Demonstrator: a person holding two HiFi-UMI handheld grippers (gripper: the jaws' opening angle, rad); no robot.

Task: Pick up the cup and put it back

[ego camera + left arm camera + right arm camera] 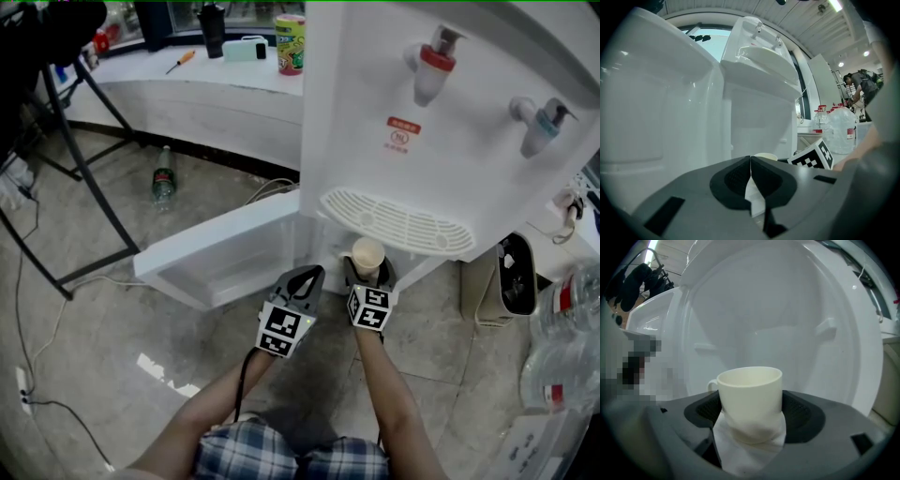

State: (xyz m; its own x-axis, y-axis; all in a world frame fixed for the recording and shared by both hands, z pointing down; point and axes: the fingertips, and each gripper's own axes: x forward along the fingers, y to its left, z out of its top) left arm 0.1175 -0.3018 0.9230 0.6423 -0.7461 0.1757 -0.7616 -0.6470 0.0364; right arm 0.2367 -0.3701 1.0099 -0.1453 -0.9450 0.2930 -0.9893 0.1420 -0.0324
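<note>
Head view: right gripper (367, 274) holds the cream cup (367, 255) upright, just under the white dispenser's (356, 112) drip grille (398, 223). Left gripper (307, 277) is beside it. Red label (403, 134) below the 2 taps, print illegible.
Left gripper view: jaws pressed together, nothing between.
Right gripper view: jaws clamped on the cup's sides, handle pointing left.

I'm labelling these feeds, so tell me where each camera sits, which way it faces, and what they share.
Head view: on the person's head, looking down at the water dispenser; forearms, left gripper and right gripper show.
Left gripper view: on the left gripper, looking along its closed jaws toward the dispenser; the right gripper's marker cube shows.
Right gripper view: on the right gripper, facing the dispenser's lower cabinet; its jaws clamp the cup.
Shared: the cup, in all three.
</note>
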